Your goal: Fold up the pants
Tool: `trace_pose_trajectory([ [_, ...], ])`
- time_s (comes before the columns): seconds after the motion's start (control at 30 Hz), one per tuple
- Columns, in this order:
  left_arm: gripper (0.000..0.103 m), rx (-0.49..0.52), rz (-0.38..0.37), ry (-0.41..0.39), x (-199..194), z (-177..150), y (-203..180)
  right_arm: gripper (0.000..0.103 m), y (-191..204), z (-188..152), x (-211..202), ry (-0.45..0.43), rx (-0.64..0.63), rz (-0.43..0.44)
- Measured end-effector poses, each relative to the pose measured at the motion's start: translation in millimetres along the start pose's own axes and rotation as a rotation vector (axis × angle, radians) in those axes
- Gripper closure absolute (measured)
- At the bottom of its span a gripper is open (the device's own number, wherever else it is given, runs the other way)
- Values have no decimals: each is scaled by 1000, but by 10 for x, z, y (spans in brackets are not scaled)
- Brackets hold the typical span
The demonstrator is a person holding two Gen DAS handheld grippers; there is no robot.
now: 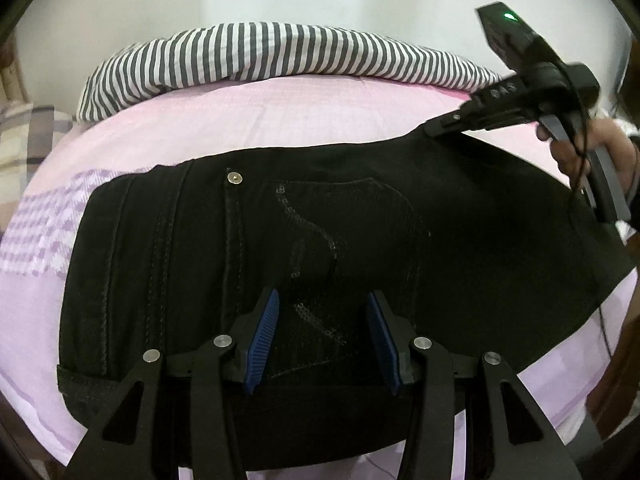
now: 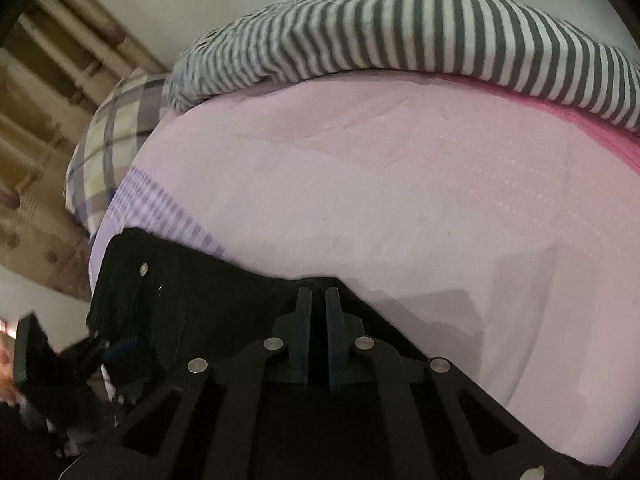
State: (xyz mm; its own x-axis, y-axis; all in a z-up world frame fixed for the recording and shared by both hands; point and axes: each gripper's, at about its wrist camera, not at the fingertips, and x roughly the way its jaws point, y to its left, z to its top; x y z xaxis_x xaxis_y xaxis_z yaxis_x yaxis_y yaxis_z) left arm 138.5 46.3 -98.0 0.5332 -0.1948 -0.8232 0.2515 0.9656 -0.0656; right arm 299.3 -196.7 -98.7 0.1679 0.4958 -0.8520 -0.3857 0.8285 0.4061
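Observation:
Black pants (image 1: 280, 240) lie folded on a pink bed sheet (image 1: 280, 112), waistband to the left, with a metal button (image 1: 234, 177) and a sequined back pocket (image 1: 344, 240) facing up. My left gripper (image 1: 323, 300) is open, its blue pads (image 1: 264, 336) hovering over the pocket near the front edge. My right gripper (image 1: 434, 128) pinches the far right edge of the pants. In the right wrist view the right gripper (image 2: 319, 294) is shut on the black pants (image 2: 224, 292) at their far edge.
A grey-and-white striped quilt (image 1: 280, 52) lies along the back of the bed, also in the right wrist view (image 2: 400, 36). A plaid pillow (image 2: 116, 144) sits at the left. A wooden frame (image 2: 48, 80) stands beyond the bed.

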Motion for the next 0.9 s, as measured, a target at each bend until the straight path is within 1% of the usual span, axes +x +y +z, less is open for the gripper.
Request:
trace_pose_trajectory([
  [0.07, 56, 1, 3, 4, 5, 15, -2, 98, -35, -5, 70, 6, 9, -25],
  [0.17, 56, -20, -17, 16, -1, 73, 43, 98, -20, 2, 92, -3, 12, -47],
  [0.23, 56, -28, -24, 21, -33, 141, 45, 93, 42, 0, 93, -3, -19, -74],
  [0.27, 56, -30, -28, 13, -64, 186, 40, 90, 55, -2, 66, -3, -24, -73],
  [0.3, 56, -28, -29, 1, -93, 227, 32, 87, 56, -2, -16, -14, -9, -61],
  [0.33, 56, -25, -32, -17, -132, 286, 18, 84, 27, -15, -130, -46, 17, -44],
  [0.37, 56, -19, -42, -38, -172, 358, -12, 80, -1, -37, -246, -84, 36, -44],
  [0.43, 56, -2, -62, -73, -218, 494, -93, 79, -55, -105, -473, -143, 52, -82],
  [0.53, 56, 52, -115, -97, -165, 734, -319, 78, -197, -300, -717, -168, 100, -116],
  [0.6, 56, 90, -148, -96, -75, 855, -499, 78, -289, -463, -804, -160, 126, -160],
  [0.7, 56, 120, -206, -80, 87, 993, -751, 78, -422, -744, -893, -144, 162, -237],
  [0.77, 56, 145, -243, -58, 199, 1072, -923, 78, -556, -940, -953, -146, 210, -253],
  [0.83, 56, 159, -269, -49, 283, 1128, -1067, 78, -670, -1063, -993, -145, 246, -274],
  [0.9, 56, 173, -303, -29, 397, 1188, -1207, 76, -773, -1156, -1013, -152, 277, -258],
])
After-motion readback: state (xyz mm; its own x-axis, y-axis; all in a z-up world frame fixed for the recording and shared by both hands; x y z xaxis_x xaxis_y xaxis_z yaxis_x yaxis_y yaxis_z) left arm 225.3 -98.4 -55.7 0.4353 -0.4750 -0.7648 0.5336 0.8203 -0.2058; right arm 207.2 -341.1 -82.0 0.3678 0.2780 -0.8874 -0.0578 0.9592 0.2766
